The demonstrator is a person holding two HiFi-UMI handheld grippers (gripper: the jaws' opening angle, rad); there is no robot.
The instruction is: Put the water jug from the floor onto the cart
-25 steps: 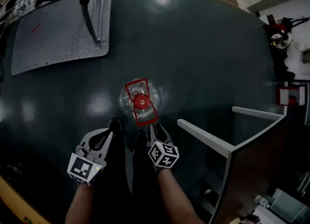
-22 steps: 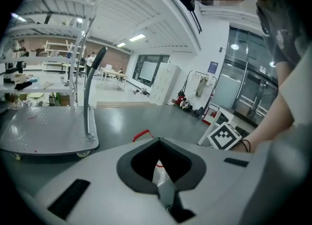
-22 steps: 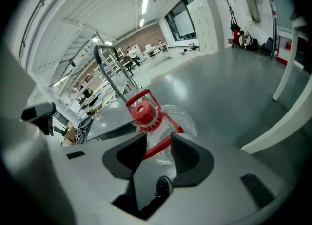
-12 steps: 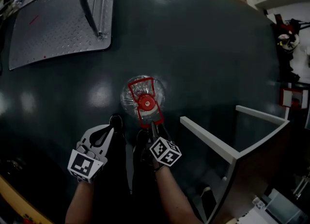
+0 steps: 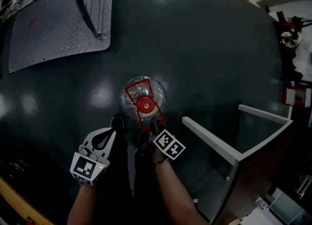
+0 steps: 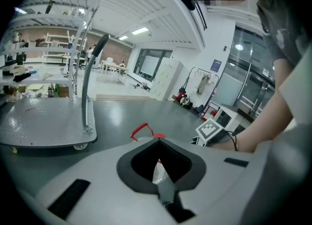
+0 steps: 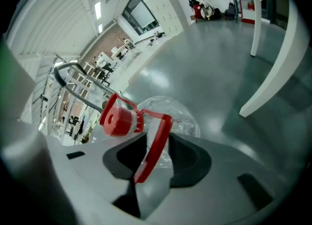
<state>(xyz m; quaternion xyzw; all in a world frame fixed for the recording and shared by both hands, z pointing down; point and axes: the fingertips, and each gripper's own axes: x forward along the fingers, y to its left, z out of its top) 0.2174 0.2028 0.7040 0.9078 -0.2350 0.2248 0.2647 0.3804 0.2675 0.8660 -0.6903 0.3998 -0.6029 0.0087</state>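
Two hand-held grippers point down at the dark grey-green floor (image 5: 209,48). The clear plastic water jug (image 5: 134,95) stands upright on that floor, near the middle of the head view. It is well apart from the grey diamond-plate platform cart (image 5: 53,29), which lies at 10 o'clock from it. The jug's round red cap (image 5: 145,104) faces up, and its red loop handle (image 7: 157,139) spans the top.

The right gripper (image 5: 154,123) sits at 6 o'clock from the cap. Its jaws have just been opening and stand apart. The near end of the handle passes between them, and the pads do not press on it.

The left gripper (image 5: 116,124) sits at 7 o'clock from the jug, just beside it. Its jaws are closed tip to tip and clamp nothing.

A white-framed table (image 5: 209,139) stands at 4 o'clock from the jug.
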